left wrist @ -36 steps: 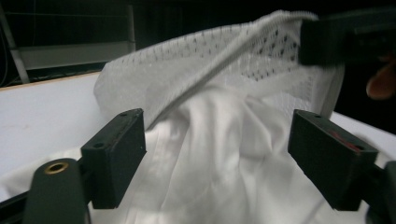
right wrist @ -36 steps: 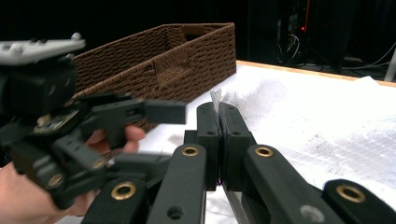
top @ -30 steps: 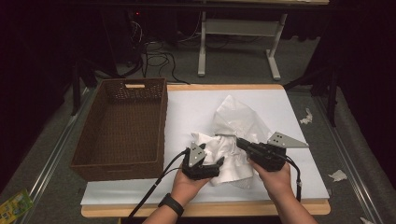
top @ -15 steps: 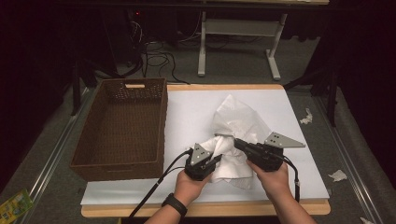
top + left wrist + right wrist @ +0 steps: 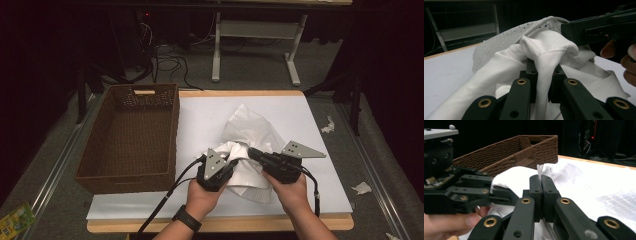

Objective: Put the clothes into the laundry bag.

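The left gripper (image 5: 231,161) has just been closing and is now clamped on a bunched fold of the white garment (image 5: 250,135), the cloth pinched between its jaws and spilling up over them (image 5: 544,72); the right gripper (image 5: 252,152) sits just beside it, pressed tight on a thin mesh edge of the same garment (image 5: 541,180); the two grippers nearly meet over the near end of the cloth, whose remainder lies crumpled on the table (image 5: 200,115) just beyond them; a brown wicker basket (image 5: 131,135) stands out past the left gripper, apart from the garment; scraps of paper (image 5: 361,188) lie off the table's edge beyond the right gripper.
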The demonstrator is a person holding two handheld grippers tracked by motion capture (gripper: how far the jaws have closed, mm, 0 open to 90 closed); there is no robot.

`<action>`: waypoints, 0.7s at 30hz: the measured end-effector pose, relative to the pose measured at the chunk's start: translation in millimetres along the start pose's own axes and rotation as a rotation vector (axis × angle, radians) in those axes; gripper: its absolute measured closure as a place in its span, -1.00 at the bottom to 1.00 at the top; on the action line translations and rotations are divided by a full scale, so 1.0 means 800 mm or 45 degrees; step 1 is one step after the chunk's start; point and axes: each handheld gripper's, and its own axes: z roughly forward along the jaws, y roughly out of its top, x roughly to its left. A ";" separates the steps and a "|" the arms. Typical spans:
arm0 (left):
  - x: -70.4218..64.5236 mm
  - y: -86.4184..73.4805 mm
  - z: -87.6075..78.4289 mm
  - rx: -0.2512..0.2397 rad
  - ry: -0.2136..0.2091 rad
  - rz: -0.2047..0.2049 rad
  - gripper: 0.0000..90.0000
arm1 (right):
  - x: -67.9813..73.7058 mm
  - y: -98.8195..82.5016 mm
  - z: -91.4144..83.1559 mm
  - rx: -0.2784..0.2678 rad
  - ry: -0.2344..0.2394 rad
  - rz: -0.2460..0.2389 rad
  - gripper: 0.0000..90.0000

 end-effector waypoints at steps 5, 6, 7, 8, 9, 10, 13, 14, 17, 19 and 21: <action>-0.004 -0.011 0.042 0.056 0.015 -0.017 0.82 | -0.007 -0.005 -0.003 0.012 -0.013 0.019 0.99; -0.004 -0.014 0.050 0.071 0.021 -0.018 0.82 | -0.007 -0.005 -0.003 0.015 -0.013 0.019 0.99; -0.004 -0.016 0.057 0.081 0.027 -0.026 0.82 | -0.007 -0.005 -0.003 0.015 -0.013 0.019 0.99; -0.004 -0.019 0.064 0.091 0.030 -0.032 0.82 | -0.007 -0.006 -0.003 0.014 -0.011 0.020 0.99; -0.003 -0.020 0.069 0.102 0.036 -0.029 0.82 | -0.007 -0.006 -0.003 0.015 -0.010 0.020 0.99; -0.003 -0.022 0.075 0.110 0.043 -0.027 0.82 | -0.007 -0.006 -0.003 0.017 -0.010 0.022 0.99; 0.000 -0.027 0.087 0.134 0.059 -0.049 0.82 | -0.007 -0.006 -0.004 0.010 0.001 0.021 0.99; 0.001 -0.029 0.089 0.138 0.064 -0.056 0.82 | -0.006 -0.005 -0.004 0.010 0.006 0.021 0.99; 0.005 -0.033 0.097 0.151 0.084 -0.065 0.82 | -0.003 -0.004 -0.006 0.001 0.014 0.024 0.99; 0.008 -0.036 0.101 0.154 0.103 -0.061 0.82 | -0.003 -0.003 -0.008 -0.009 0.023 0.032 0.99; 0.011 -0.039 0.106 0.154 0.122 -0.071 0.82 | -0.003 -0.002 -0.009 -0.016 0.024 0.030 0.99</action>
